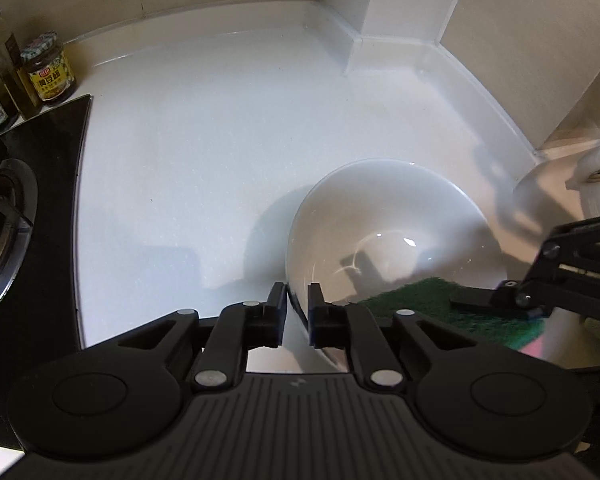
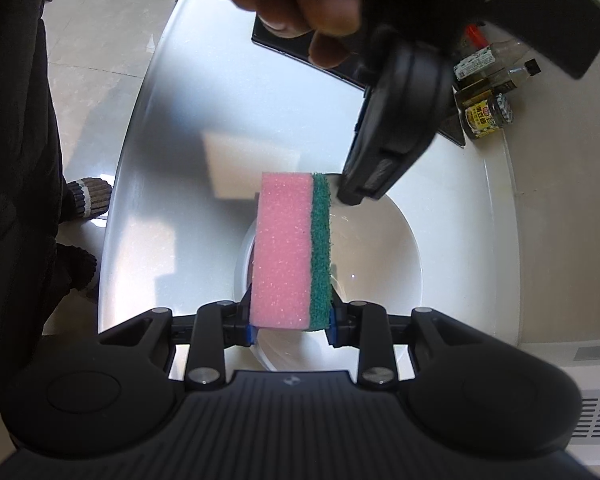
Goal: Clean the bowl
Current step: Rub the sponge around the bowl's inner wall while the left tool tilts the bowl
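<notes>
While I hold both tools over the white counter (image 1: 204, 152), my left tongs (image 1: 298, 308) are clenched on the near rim of a white ceramic bowl (image 1: 384, 216), one finger inside and one outside. It sits on the counter, mouth tipped toward the right tongs. My right tongs (image 2: 290, 322) grasp a pink sponge with a green scouring face (image 2: 286, 248); its long axis runs straight ahead, over the bowl's rim and down toward its inside. At the back, beside the black gas hob (image 1: 16, 208), stand a jar with a yellow label in Chinese characters (image 1: 49, 68) and an oil bottle (image 1: 5, 60); I cannot read the writing.
</notes>
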Available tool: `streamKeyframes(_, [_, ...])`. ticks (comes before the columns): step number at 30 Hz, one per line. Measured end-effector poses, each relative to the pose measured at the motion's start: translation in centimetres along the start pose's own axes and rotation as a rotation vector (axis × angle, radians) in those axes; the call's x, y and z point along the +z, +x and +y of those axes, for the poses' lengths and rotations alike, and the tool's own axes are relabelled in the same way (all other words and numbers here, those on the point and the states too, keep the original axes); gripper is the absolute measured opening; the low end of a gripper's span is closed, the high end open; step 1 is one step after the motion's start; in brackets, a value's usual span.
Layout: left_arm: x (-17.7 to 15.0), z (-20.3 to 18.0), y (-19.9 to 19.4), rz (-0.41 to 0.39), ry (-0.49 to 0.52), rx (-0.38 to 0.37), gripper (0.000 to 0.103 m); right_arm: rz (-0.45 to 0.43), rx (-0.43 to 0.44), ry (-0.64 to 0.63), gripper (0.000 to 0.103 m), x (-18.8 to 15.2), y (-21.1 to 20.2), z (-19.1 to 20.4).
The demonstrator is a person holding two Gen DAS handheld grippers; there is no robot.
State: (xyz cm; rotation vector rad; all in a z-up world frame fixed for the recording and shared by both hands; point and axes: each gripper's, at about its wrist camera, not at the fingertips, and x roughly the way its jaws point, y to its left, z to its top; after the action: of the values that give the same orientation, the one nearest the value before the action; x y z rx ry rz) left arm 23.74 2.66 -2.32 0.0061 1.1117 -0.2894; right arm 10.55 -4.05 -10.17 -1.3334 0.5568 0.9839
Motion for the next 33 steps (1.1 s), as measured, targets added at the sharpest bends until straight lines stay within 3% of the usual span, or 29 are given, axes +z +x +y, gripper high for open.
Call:
streamKeyframes(5, [2.7, 0.0, 1.3, 0.007, 0.094, -0.002, 0.005, -0.002, -0.004, 0.0, 0.027, -0.2, -0.3, 0.0])
streamKeyframes(10, [1.5, 0.0, 0.2, 0.008, 0.032, 0.037, 0.007, -0.003, -0.004, 0.016, 0.027, -0.1, 0.1, -0.1])
streamKeyframes(13, [-0.1, 0.3, -0.6, -0.005, -0.024, 0.019, 0.008, -0.004, -0.004, 0.021, 0.027, -0.3, -0.1, -0.1])
streamKeyframes(22, [2.0, -0.2, 0.6, -0.026, 0.053, 0.047, 0.003, -0.015, -0.014, -0.009, 0.027, -0.6, -0.7, -0.2])
streamKeyframes(29, [1.8, -0.1, 0.6, -0.035, 0.061, 0.046, 0.003, -0.012, -0.039, 0.031, 0.027, -1.3, -0.4, 0.4])
streamKeyframes(33, [1.7, 0.1, 0.6, -0.04, 0.06, 0.041, 0.003, -0.036, -0.044, 0.089, 0.027, -1.6, -2.2, 0.0])
